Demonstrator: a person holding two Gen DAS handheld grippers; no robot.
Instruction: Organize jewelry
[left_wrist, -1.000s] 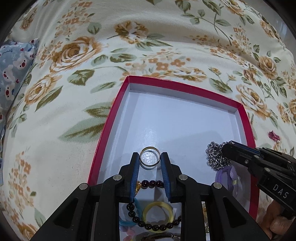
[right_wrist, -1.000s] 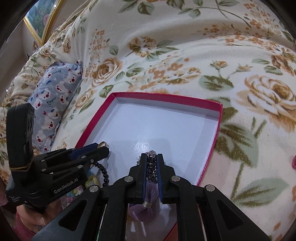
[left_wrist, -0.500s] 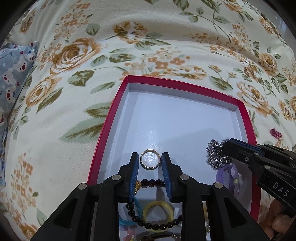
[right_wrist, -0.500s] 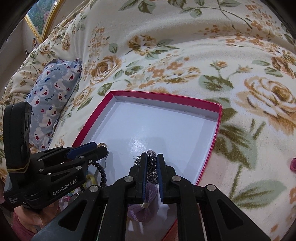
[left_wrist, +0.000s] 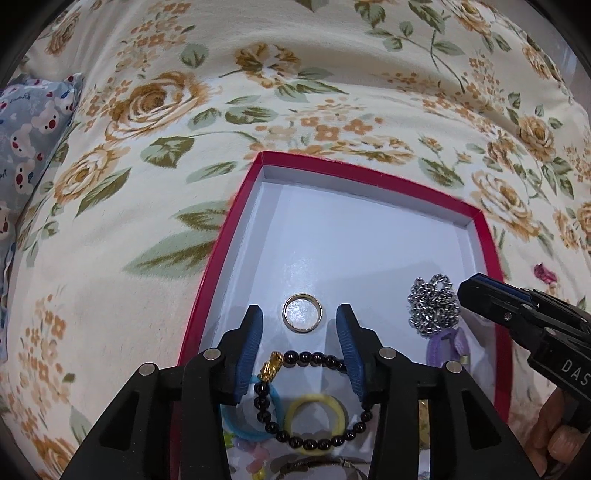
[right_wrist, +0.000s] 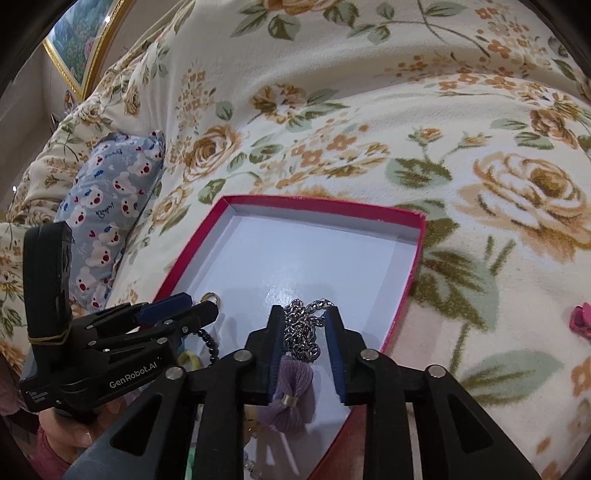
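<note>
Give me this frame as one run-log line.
phase: release | left gripper: opening, ring lies free between fingers | right gripper: opening, chain in gap | dest: red box

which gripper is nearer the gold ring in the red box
Left. The left gripper straddles the ring, jaws opening, pads clear. The right gripper is over the silver chain.

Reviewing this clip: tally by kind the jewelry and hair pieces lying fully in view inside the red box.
Gold band ring: 1
Silver link chain: 1
Dark beaded bracelet with gold charm: 1
Elastic hair ties, yellow and blue: 2
Purple knitted bow: 1
Total: 6, not counting pieces cut off at the frame's bottom edge.
</note>
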